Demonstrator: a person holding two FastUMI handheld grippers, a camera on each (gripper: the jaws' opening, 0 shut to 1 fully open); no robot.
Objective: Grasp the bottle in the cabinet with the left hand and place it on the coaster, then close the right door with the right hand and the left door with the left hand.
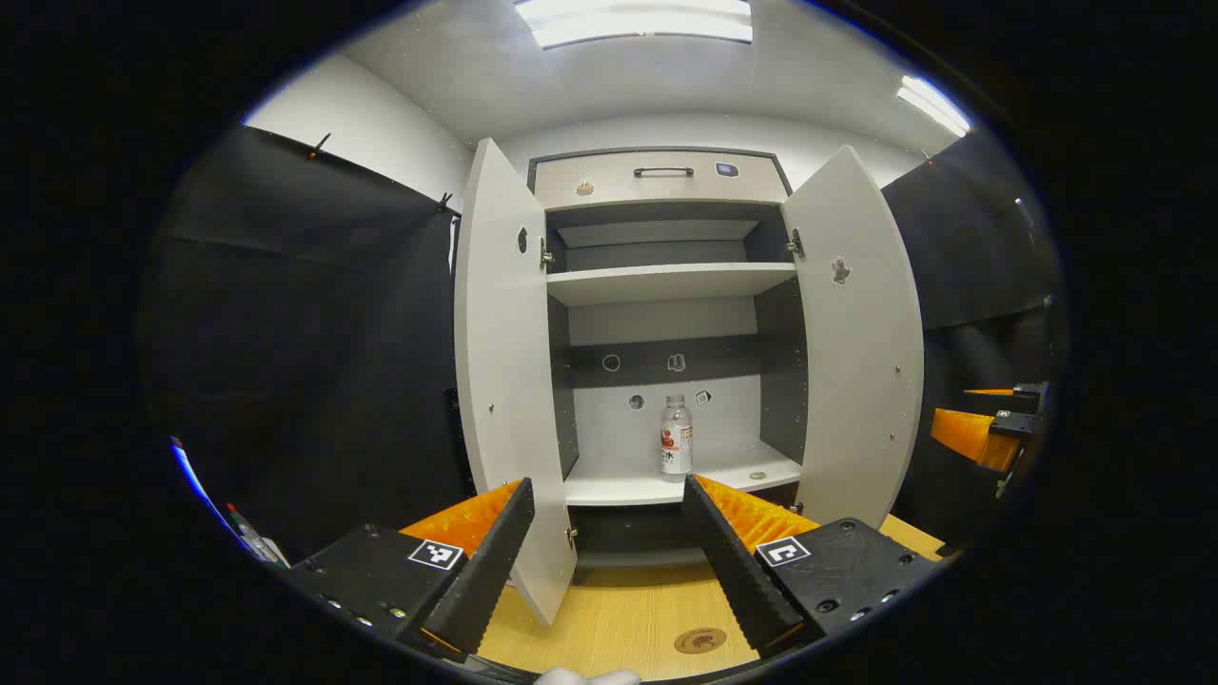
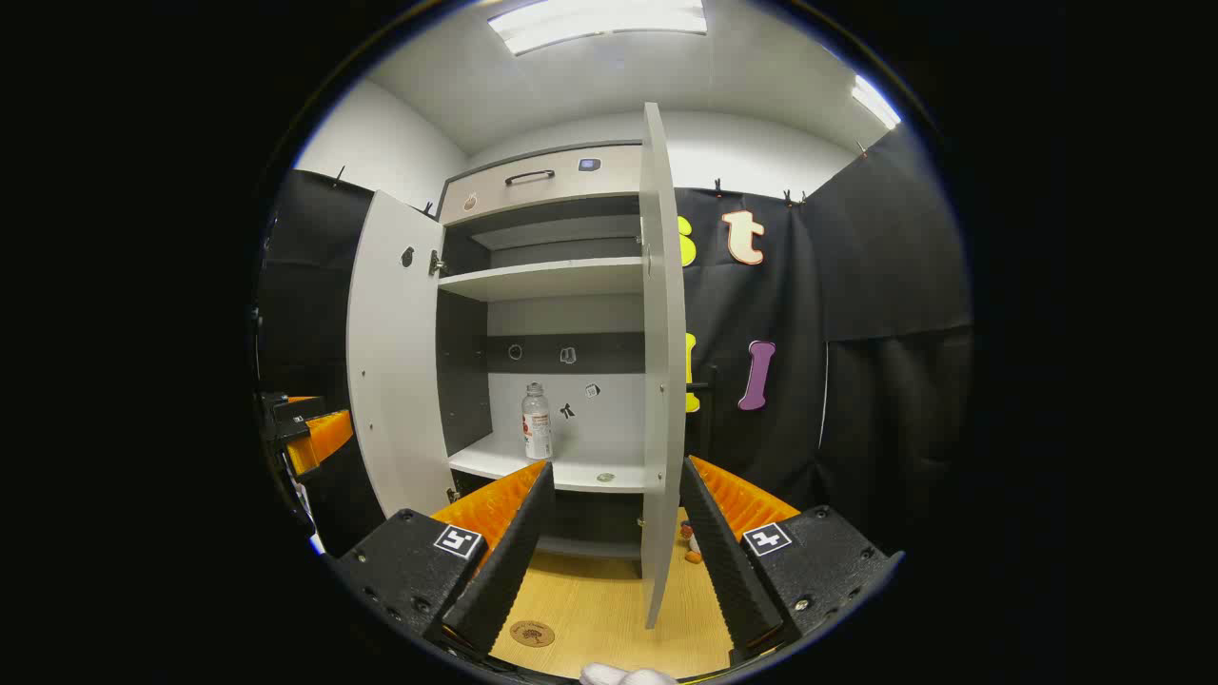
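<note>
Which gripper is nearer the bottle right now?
Left, narrowly. The left gripper faces the bottle almost head-on, open, short of the shelf. The right gripper sits off to the bottle's right, open, lined up with the right door edge.

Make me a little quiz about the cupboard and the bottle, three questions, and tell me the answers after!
1. True or false: the bottle stands upright on the cabinet's lower shelf.
2. Where is the coaster? A) on the upper shelf B) on the wooden table in front of the cabinet C) inside the drawer
3. Fill in: both cabinet doors, the left door and the right door, are ____.

Key:
1. True. It is upright, and neither the left gripper nor the right gripper touches it.
2. B
3. open
</note>
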